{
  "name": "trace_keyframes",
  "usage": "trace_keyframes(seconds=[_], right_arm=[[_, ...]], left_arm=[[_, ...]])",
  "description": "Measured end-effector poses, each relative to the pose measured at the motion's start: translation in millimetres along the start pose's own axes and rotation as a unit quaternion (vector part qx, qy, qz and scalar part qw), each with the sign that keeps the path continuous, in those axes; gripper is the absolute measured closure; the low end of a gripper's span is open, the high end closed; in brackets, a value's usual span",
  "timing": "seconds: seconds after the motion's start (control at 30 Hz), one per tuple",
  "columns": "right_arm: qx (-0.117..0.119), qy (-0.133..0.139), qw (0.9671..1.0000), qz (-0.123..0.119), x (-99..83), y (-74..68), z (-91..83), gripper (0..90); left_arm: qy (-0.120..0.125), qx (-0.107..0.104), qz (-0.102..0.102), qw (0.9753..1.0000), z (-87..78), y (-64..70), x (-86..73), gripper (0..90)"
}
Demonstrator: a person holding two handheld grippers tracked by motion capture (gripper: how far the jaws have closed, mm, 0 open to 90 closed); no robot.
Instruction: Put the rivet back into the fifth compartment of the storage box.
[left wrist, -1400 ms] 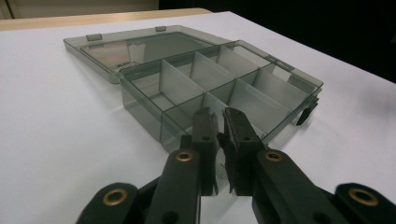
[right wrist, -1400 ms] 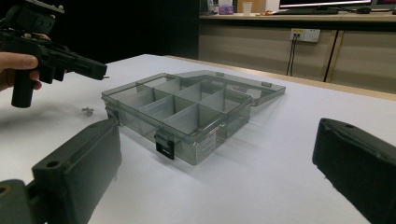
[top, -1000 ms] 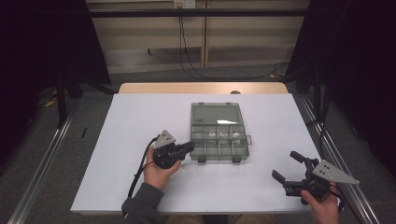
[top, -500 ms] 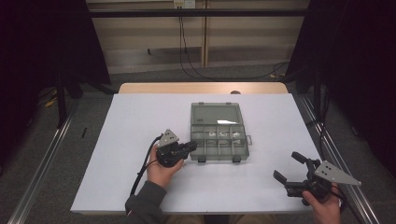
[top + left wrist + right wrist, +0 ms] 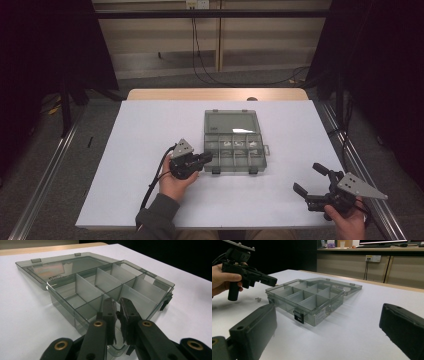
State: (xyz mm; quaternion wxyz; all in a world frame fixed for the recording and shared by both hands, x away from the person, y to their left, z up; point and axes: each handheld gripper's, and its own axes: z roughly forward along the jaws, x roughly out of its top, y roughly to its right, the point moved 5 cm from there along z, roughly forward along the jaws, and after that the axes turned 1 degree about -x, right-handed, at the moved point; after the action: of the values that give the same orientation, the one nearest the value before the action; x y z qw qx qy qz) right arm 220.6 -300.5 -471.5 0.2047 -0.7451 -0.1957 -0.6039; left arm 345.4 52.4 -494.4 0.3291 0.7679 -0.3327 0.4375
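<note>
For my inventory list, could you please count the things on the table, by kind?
Compartment box, lid open: 1
Grippers, left gripper and right gripper: 2
Small screws beside the box: at least 1, too small to count
Total: 4 at least

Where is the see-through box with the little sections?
In the high view, the clear grey plastic compartment box sits open mid-table, with the left gripper at its front-left corner.

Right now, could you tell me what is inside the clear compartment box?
The compartment box lies open; a few small pale items show in its middle row. The left gripper covers its near-left corner, so anything there is hidden.
</note>
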Motion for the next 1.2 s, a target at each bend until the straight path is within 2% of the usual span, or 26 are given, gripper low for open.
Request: trace_keyframes(seconds=[0.17,0.37,0.47,0.57,0.77,0.8,0.87,0.97,1.0,1.1,1.13,1.17,1.2], right_arm=[[0.0,-0.001,1.0,0.001,-0.5,0.7,0.3,1.1],[0.002,0.0,1.0,0.0,-0.3,0.7,0.3,1.1],[0.002,0.0,1.0,0.0,0.0,0.9,0.6,1.1],[0.003,0.0,1.0,0.001,-0.2,0.7,1.4,1.1],[0.005,-0.001,1.0,-0.003,0.3,-0.1,2.2,1.2],[0.005,0.0,1.0,-0.002,0.5,0.0,2.4,1.2],[0.004,0.001,1.0,-0.001,0.8,0.2,2.2,1.2],[0.004,0.001,1.0,-0.001,0.5,0.5,2.0,1.2],[0.004,0.001,1.0,-0.002,0.7,0.3,2.0,1.2],[0.004,0.001,1.0,-0.002,0.6,0.3,2.4,1.2],[0.004,-0.001,1.0,-0.002,0.0,0.4,2.7,1.2],[0.004,-0.001,1.0,-0.002,0.0,0.4,2.7,1.2],[0.004,-0.001,1.0,0.0,-0.1,0.3,2.9,1.2]], left_arm=[[-0.001,0.001,0.002,1.0,-0.5,-0.3,-0.6,77.5],[0.009,-0.002,-0.006,0.9999,-7.7,-0.7,3.1,72.3],[0.017,0.002,-0.007,0.9998,-11.7,-0.2,4.7,69.5],[0.029,-0.006,-0.015,0.9995,-16.8,0.2,5.1,67.6],[0.04,-0.001,-0.013,0.9991,-28.0,-0.8,4.3,60.6],[0.04,0.0,-0.013,0.9991,-29.9,-1.2,4.1,56.3],[0.048,0.002,-0.011,0.9988,-33.5,-1.7,4.2,55.4],[0.047,0.006,-0.005,0.9989,-38.4,-1.8,4.2,51.8],[0.044,0.006,-0.001,0.999,-40.5,-1.6,4.1,46.9],[0.043,0.008,-0.002,0.999,-41.7,-1.8,3.6,42.3],[0.045,0.007,-0.004,0.999,-42.4,-2.1,3.4,36.6],[0.049,0.004,-0.007,0.9988,-43.1,-2.4,3.1,36.6],[0.051,0.004,-0.011,0.9986,-43.9,-2.5,2.5,32.9]])
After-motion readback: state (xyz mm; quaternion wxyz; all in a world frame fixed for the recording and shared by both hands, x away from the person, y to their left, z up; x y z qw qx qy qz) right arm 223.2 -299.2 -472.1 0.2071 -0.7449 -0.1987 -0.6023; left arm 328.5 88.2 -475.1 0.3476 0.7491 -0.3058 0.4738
